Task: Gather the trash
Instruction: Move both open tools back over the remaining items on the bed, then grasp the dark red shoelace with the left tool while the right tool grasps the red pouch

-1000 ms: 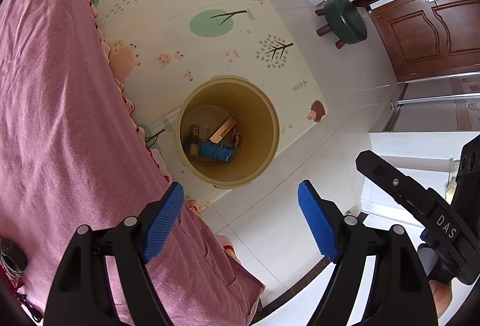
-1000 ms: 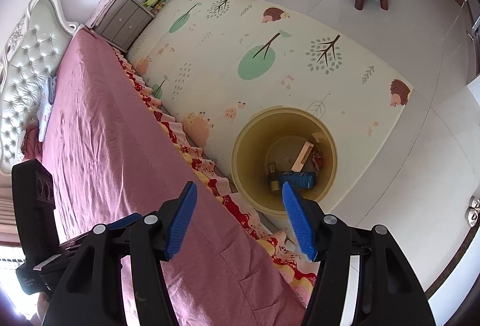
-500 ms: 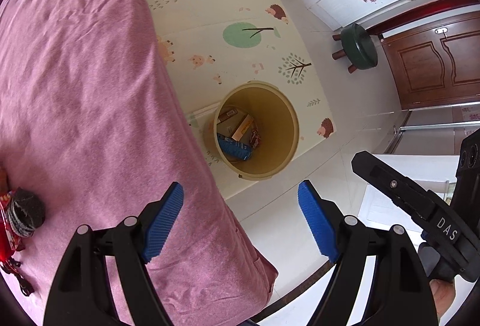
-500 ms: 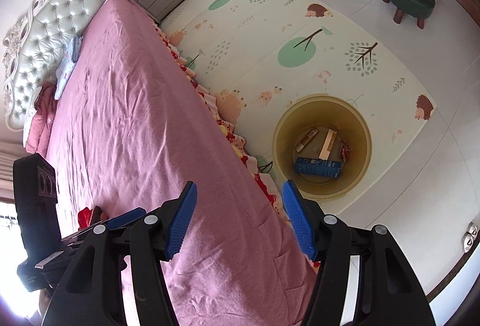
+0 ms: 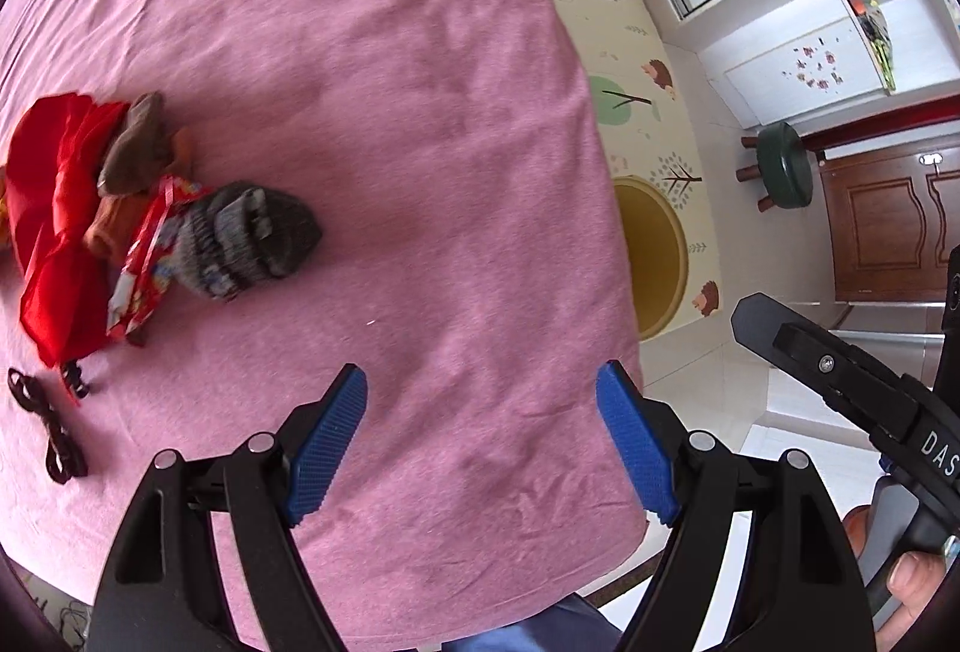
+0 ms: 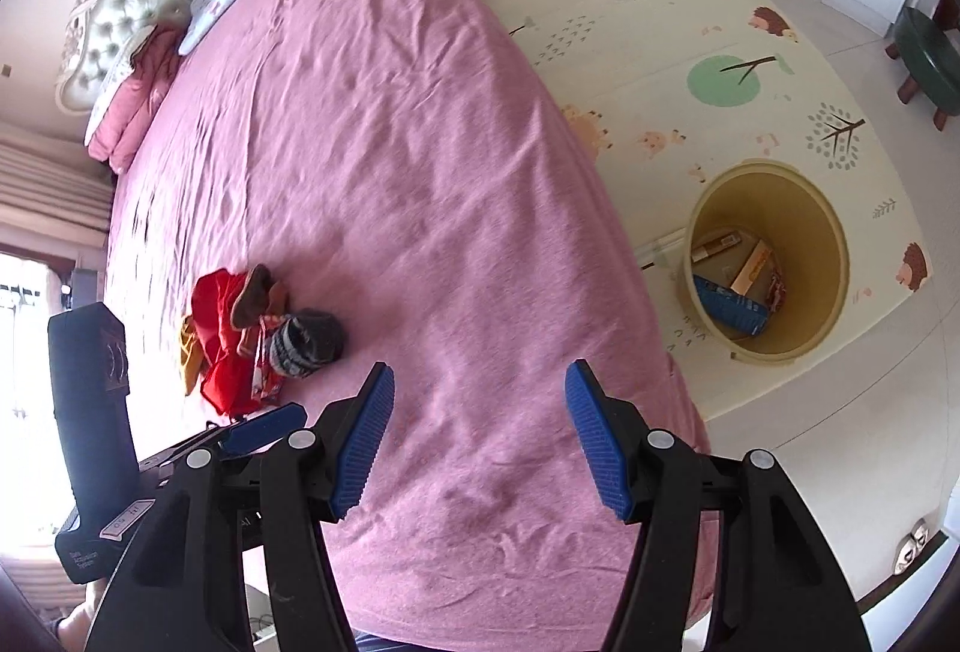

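Since both grippers hang empty, fingers spread, your left gripper (image 5: pixel 480 448) sits nearer red wrapper pile (image 5: pixel 66 226) on bed (image 5: pixel 420 112), off to its left; right gripper (image 6: pixel 480 442) farther, bin (image 6: pixel 765 262) on floor right.

Each tool had a black plastic frame with silver round screws and two blue ribbed pads: the left tool (image 5: pixel 480 448), the right tool (image 6: pixel 479 433). White letters "DAS" stood on the right tool's black handle.
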`<state>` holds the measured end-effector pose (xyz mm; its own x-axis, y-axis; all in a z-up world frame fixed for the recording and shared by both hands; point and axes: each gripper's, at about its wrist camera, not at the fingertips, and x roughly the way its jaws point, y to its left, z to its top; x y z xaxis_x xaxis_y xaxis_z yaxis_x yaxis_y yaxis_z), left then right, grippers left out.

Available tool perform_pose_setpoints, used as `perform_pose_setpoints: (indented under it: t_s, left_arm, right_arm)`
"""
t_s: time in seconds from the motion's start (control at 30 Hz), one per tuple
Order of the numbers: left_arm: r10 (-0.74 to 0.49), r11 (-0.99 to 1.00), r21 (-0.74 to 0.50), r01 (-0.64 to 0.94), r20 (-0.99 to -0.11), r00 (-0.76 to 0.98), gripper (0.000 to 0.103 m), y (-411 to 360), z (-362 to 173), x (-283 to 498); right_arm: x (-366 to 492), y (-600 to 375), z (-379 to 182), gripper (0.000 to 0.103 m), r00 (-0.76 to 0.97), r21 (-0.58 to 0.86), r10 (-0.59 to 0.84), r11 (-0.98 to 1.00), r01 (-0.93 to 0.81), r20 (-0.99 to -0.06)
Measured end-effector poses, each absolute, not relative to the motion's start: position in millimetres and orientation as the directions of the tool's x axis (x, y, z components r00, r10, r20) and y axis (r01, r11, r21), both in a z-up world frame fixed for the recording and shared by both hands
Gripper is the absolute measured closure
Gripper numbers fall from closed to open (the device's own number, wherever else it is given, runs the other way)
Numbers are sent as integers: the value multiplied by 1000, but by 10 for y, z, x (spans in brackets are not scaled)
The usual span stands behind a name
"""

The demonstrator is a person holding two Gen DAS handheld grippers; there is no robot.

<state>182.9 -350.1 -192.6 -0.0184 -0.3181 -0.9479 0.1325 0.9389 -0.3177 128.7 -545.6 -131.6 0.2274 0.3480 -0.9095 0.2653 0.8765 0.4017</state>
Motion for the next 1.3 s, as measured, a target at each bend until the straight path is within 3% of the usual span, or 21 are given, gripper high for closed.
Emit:
perform_pose_setpoints:
  t_s: [0.7, 1.3]
  left_arm:
    - [-227, 948, -234, -214, -972, 58, 25, -1101, -2150, 1345]
    - [-262, 913, -261, -312, -964, 40, 25, -344, -2565, 1443]
  right_arm:
    - [1378, -3242, -1592, 44, 51, 425, 424, 905, 6, -904]
    - [1598, -2458, -1850, 44, -7, 409, 409, 912, -39, -913]
